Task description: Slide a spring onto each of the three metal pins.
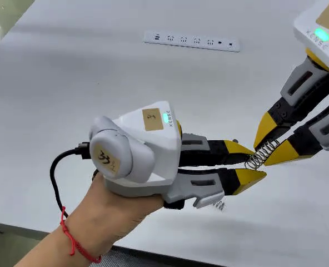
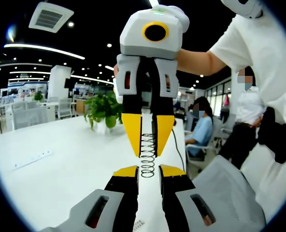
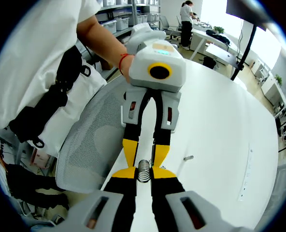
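Note:
A small steel spring (image 1: 263, 154) hangs above the white table (image 1: 98, 83), bridging the two grippers nose to nose. My left gripper (image 1: 259, 162), held in a hand at lower left, pinches the spring's near end (image 2: 148, 166) between its yellow tips. My right gripper (image 1: 263, 154) comes in from the upper right and is shut on the other end, seen end-on in the right gripper view (image 3: 143, 170). Whether a pin runs inside the coil is not visible. One short metal pin (image 3: 188, 157) lies on the table just beyond the jaws.
A second loose spring (image 1: 219, 204) lies on the table under the left gripper. A white power strip (image 1: 191, 40) sits at the far side. A grey mesh chair (image 3: 85, 150) stands by the near table edge; people sit and stand behind.

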Demonstrator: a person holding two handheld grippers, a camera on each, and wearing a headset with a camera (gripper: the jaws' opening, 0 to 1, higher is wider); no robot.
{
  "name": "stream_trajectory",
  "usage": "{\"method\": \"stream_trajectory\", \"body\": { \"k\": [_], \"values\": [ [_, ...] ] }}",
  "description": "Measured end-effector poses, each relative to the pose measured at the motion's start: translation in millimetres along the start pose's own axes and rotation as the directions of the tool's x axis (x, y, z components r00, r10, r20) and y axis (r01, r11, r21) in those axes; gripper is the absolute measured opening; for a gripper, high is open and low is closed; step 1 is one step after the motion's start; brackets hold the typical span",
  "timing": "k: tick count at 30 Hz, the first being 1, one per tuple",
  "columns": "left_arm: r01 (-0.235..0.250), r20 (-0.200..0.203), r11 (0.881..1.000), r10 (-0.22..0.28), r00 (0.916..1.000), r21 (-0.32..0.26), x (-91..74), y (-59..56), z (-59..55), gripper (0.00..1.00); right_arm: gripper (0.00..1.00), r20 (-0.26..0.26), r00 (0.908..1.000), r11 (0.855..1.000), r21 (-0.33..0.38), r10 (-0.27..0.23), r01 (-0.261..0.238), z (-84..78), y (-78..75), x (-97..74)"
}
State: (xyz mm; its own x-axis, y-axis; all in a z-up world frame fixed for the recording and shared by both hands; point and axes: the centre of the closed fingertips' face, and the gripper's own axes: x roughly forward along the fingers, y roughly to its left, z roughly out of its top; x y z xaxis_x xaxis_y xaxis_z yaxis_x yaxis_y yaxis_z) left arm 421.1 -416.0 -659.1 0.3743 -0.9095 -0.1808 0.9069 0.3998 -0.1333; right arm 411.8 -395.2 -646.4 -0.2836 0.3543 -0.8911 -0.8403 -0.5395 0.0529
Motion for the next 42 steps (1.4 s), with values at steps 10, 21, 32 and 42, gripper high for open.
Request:
{"method": "stream_trajectory", "body": {
  "k": [10, 21, 32, 42],
  "values": [
    [-0.088, -0.011, 0.996, 0.088, 0.9961, -0.008, -25.2, 18.1, -9.8, 0.33, 0.12, 0.002, 0.9999, 1.0, 0.003, -0.013, 0.013, 4.8, -9.4, -2.1],
    [-0.193, -0.054, 0.981, 0.194, 0.9795, 0.027, -61.9, 38.5, -28.0, 0.49, 0.12, -0.018, 0.9969, 0.997, 0.016, -0.077, 0.077, 8.5, -43.7, 2.1],
    [-0.245, -0.097, 0.968, 0.25, 0.9634, 0.058, -78.8, 46.7, -50.2, 0.68, 0.12, -0.056, 0.9901, 0.991, 0.035, -0.128, 0.13, 4.5, -87.3, 25.1],
    [-0.238, -0.137, 0.97, 0.243, 0.9605, 0.048, -81.1, 45.9, -75.2, 0.86, 0.12, -0.1, 0.9856, 0.989, 0.046, -0.136, 0.141, -0.3, -114.0, 51.2]
  ]
}}
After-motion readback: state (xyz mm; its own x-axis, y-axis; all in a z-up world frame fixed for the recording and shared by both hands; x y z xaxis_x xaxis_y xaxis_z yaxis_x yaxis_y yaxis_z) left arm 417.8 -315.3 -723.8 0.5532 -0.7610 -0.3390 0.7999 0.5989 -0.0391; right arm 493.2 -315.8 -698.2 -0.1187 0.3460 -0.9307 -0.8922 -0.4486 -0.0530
